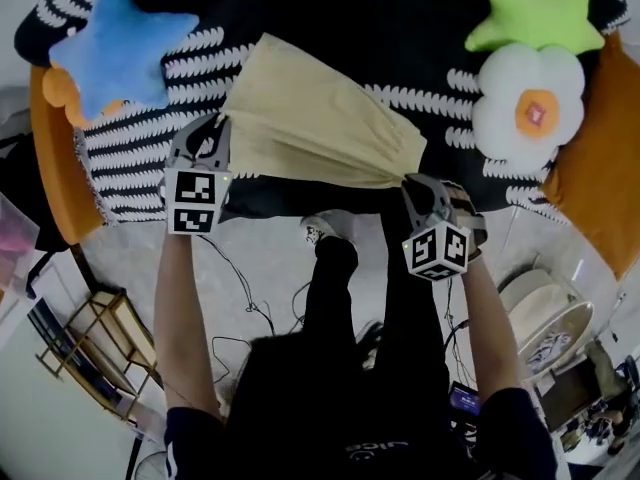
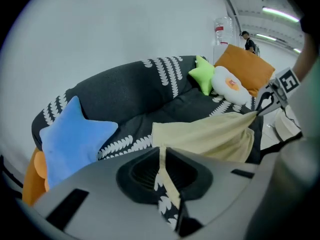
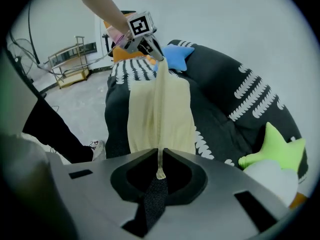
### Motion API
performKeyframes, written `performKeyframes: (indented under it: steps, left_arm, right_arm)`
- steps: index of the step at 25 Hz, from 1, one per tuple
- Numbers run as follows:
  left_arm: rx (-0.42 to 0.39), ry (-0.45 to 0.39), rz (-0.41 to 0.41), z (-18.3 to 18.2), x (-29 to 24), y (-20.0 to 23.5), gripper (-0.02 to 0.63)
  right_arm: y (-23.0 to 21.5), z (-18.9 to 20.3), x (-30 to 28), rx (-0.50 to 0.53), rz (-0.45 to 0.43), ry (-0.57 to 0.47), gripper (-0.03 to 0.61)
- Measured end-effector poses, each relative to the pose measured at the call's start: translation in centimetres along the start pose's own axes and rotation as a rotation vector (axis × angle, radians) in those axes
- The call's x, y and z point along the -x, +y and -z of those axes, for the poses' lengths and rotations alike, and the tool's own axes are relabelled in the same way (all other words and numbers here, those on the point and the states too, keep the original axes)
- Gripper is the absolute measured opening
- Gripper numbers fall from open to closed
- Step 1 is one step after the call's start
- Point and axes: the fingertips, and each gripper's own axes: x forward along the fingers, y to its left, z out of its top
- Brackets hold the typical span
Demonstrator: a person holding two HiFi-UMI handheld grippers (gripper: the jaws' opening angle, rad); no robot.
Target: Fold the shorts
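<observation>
Currently shorts (image 1: pixel 310 118) stretched taut, long axis between left gripper (image 1: pixel 220 126) and right gripper (image 1: pixel 414 182), both clamped on fabric.

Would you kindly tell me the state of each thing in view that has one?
left gripper: shut on the shorts
right gripper: shut on the shorts
shorts: pulled taut by one edge between both grippers, over the sofa
blue star cushion: lying on the sofa, untouched
green star cushion: lying beside the flower cushion

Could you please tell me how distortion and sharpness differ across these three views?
Head view: mild bending at the edges, pale yellow fabric shorts sharp. Left gripper view: strong fisheye, dark corners, bright ceiling strip lights. Right gripper view: same fisheye, foreground soft.
</observation>
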Motion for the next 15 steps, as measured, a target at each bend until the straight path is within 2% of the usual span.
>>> performKeyframes:
  steps: [5,10,15]
  left_arm:
    - [-0.137,0.041,0.053,4.9,0.7,-2.0,0.038]
    - [-0.203,0.105,0.092,9.6,0.1,-4.0,0.038]
    - [-0.262,0.146,0.093,12.2,-0.5,-5.7,0.038]
  right_arm:
    - [2.1,0.9,-1.5,-0.023,0.062,0.032,0.041]
    - [4.4,2.1,-3.6,0.066,0.094,0.089,0.043]
    - [5.9,3.4,-5.5,0.127,0.123,0.147,0.046]
